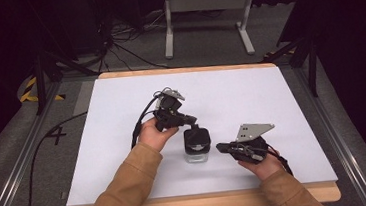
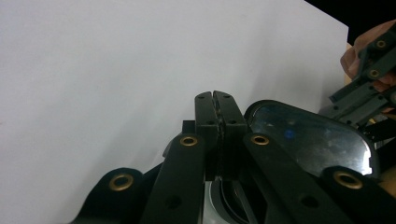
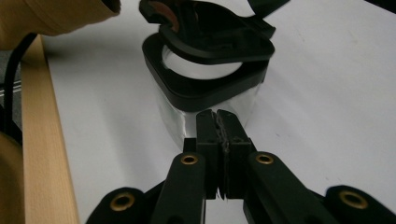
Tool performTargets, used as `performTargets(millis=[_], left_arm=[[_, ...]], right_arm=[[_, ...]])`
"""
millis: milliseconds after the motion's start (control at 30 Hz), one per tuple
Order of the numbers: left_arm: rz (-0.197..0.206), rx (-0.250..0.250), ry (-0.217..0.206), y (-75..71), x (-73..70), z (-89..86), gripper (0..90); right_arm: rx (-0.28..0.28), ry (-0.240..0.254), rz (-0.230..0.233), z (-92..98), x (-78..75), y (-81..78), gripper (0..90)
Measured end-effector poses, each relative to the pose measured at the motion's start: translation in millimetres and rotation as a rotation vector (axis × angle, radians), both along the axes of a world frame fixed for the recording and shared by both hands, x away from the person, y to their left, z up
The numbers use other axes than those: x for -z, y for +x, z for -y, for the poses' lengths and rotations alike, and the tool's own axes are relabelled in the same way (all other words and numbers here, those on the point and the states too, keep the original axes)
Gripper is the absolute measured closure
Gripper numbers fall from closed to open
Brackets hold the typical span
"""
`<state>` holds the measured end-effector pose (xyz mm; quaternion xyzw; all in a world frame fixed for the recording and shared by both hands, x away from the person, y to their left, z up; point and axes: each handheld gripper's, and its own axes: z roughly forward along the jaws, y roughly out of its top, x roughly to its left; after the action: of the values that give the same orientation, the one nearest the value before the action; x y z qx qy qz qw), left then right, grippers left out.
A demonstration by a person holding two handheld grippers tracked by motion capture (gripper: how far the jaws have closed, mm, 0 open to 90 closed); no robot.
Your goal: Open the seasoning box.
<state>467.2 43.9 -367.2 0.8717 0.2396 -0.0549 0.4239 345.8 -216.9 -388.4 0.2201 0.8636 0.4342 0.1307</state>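
While the left tool [image 2: 215, 100] rests pressed together beside the jar's lid [image 2: 308, 140], the right tool [image 3: 217, 116] is also closed, holding nothing.

"4" on the floor [image 1: 57, 136]

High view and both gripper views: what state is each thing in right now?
Clear container: upright on the white table, black rim on top.
Black lid: raised, tilted over the rim.
Left tongs: shut, pads together, by the lid.
Right tongs: shut, empty, close to the container wall.
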Motion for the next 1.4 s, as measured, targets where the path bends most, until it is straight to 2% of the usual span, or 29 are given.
performTargets(millis=[100,167,300,367,400,500,567,767,867,900,1000,1033,1067,1200,1300,1400], left_arm=[[0.001,-0.002,0.000,0.0,0.1,0.1,89.5],[0.001,-0.002,-0.001,-0.1,0.2,0.1,89.4],[0.016,-0.015,0.014,-2.2,-1.0,0.6,89.2],[0.036,-0.035,0.027,-3.5,-2.8,-0.2,83.2],[0.037,-0.049,0.012,-4.7,-4.4,-1.8,80.5],[0.057,-0.064,-0.029,-9.0,-13.9,-11.2,80.4],[0.072,-0.056,-0.047,-15.0,-23.1,-19.7,79.8],[0.080,-0.027,-0.098,-43.3,-49.2,-41.9,78.7],[0.090,0.014,-0.081,-57.5,-58.7,-46.1,80.0],[0.090,0.014,-0.081,-57.5,-58.7,-46.1,80.5],[0.081,0.062,-0.050,-70.1,-62.2,-45.3,80.8],[0.075,0.076,-0.038,-72.6,-61.2,-43.6,80.4],[0.073,0.091,-0.010,-75.5,-60.0,-41.3,79.9],[0.055,0.117,0.069,-78.0,-50.5,-30.3,80.0],[0.036,0.129,0.086,-75.5,-41.6,-22.8,80.1],[0.052,0.112,0.092,-73.0,-35.3,-16.1,79.5]], right_arm=[[-0.017,0.028,0.002,-6.3,-3.6,-2.4,88.7],[-0.028,0.045,0.019,-12.7,-6.8,-4.7,89.0],[-0.029,0.051,0.047,-19.2,-9.8,-6.3,89.3],[-0.027,0.058,0.054,-20.8,-10.3,-6.1,89.5],[-0.023,0.056,0.054,-20.7,-10.7,-6.3,89.5],[-0.020,0.062,0.061,-20.0,-12.4,-5.8,89.5],[-0.021,0.073,0.065,-19.8,-14.7,-4.9,89.6],[-0.027,0.105,0.091,-21.4,-23.5,-0.8,89.4],[-0.030,0.112,0.096,-24.2,-26.3,1.7,89.5],[-0.030,0.112,0.096,-24.2,-26.3,1.7,89.5],[-0.038,0.122,0.114,-27.2,-30.2,4.2,89.5],[-0.040,0.131,0.114,-27.7,-31.6,4.8,89.5],[-0.040,0.137,0.119,-28.0,-32.9,5.7,89.5],[-0.034,0.154,0.125,-28.0,-36.2,9.0,89.4],[-0.028,0.158,0.127,-27.6,-36.5,10.8,89.4],[-0.023,0.162,0.126,-27.4,-36.4,11.1,89.4]])
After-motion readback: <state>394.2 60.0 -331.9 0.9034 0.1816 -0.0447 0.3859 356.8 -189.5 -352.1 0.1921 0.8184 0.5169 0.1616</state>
